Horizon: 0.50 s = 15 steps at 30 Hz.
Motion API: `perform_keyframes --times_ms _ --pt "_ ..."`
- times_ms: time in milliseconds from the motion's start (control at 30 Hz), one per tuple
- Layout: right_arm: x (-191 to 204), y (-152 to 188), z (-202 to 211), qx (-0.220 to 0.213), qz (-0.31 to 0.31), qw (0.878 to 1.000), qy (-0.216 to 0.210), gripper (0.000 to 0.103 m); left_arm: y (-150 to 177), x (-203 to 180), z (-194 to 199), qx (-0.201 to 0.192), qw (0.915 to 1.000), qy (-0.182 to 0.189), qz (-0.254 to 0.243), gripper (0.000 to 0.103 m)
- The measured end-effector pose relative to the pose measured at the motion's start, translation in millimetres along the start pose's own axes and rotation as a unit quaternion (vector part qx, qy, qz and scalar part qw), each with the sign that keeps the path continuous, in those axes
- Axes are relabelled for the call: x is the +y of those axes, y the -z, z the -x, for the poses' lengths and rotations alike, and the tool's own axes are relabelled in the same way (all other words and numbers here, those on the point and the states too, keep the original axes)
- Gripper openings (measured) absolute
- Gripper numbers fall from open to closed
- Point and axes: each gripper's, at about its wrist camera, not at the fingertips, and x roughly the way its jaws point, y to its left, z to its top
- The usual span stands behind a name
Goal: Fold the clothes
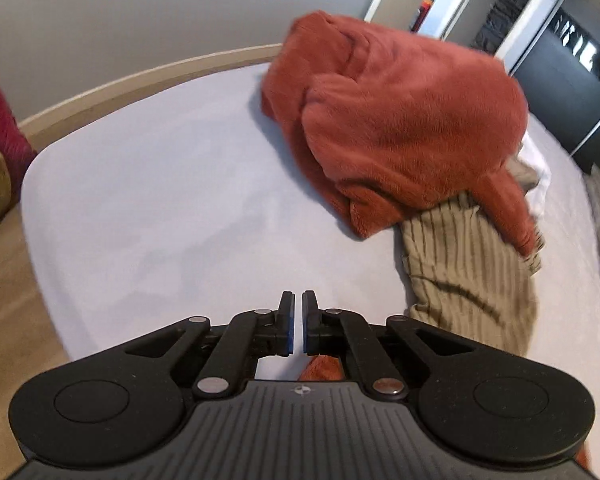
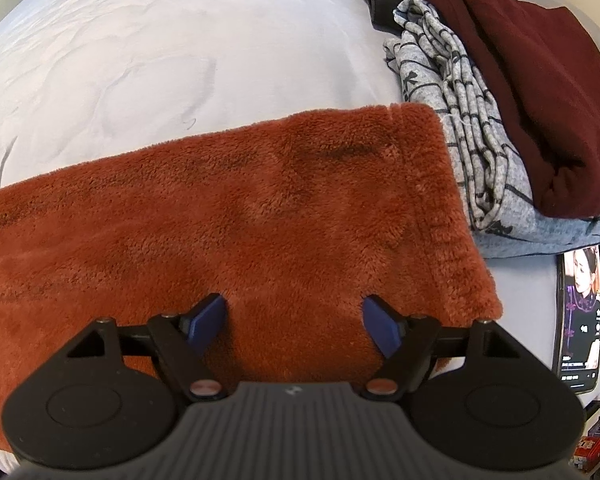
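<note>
While the rust-orange fleece garment lies spread flat on the near part of the pale sheet, the right gripper hangs over its near edge with jaws released wide, clasping nothing. The left gripper has its jaws nearly closed with a thin gap, empty, above bare sheet; a rust fleece bundle lies far right on a striped beige garment. Right of the spread fleece sit a grey checked garment, a folded maroon garment and a phone.

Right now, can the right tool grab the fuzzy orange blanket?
Probably yes. The right tool is wide open just above the fuzzy orange blanket, with nothing between them. The checked grey cloth and the phone lie off to the side.
</note>
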Motion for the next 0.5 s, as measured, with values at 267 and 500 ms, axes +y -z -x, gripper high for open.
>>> perform_keyframes --times_ms 267,500 --pt "-6 12 25 -0.016 -0.033 0.999 -0.02 0.079 33 -21 35 0.03 0.9988 0.029 -0.026 0.044" --pt "-13 29 44 -0.022 -0.056 0.997 -0.045 0.078 86 -72 59 0.058 0.9839 0.092 -0.142 0.042"
